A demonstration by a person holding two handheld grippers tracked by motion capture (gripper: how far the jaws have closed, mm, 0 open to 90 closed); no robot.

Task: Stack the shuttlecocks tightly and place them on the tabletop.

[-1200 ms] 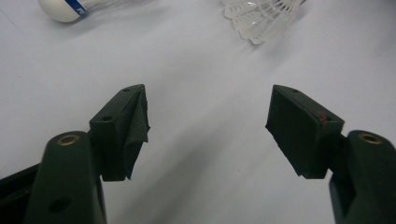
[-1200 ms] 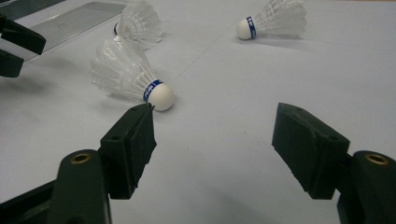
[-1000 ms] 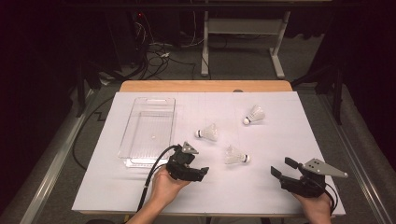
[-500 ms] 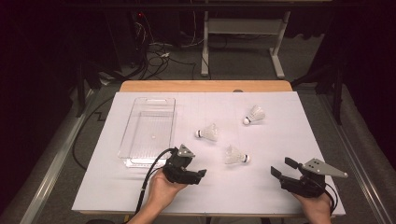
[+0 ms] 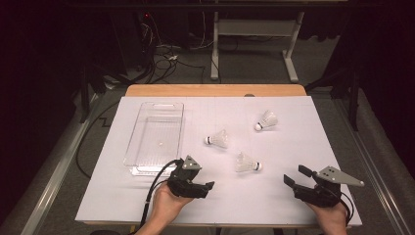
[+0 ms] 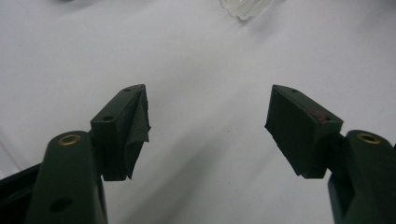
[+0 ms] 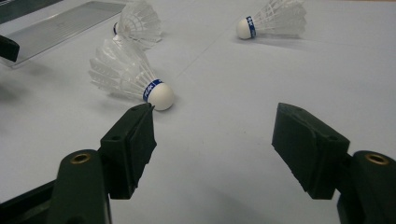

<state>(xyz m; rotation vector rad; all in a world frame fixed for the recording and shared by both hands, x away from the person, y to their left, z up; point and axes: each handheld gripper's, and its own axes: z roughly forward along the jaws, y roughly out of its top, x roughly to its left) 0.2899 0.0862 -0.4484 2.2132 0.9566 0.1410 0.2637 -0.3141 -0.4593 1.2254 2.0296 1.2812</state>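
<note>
Left gripper (image 5: pixel 201 186) sits near the front edge of the table (image 5: pixel 147 210), jaws spread wide w/ nothing btwn them; in the left gripper view (image 6: pixel 208 126) just bare white surface lies btwn the pads. Right gripper (image 5: pixel 293 177) is at the front right, jaws also wide apart & empty.

Three shuttlecocks lie on their sides on the white sheet. Nearest shuttlecock (image 5: pixel 247 163) is btwn the two grippers, cork pointing toward the right gripper; in the right gripper view (image 7: pixel 128 74) its cork is just beyond the tip of that gripper's left jaw, not touching. Middle shuttlecock (image 5: pixel 217 139) lies beside the clear tray (image 5: pixel 155 169), apart from it. Far shuttlecock (image 5: pixel 265 120) is well apart, toward the table's back right.
</note>
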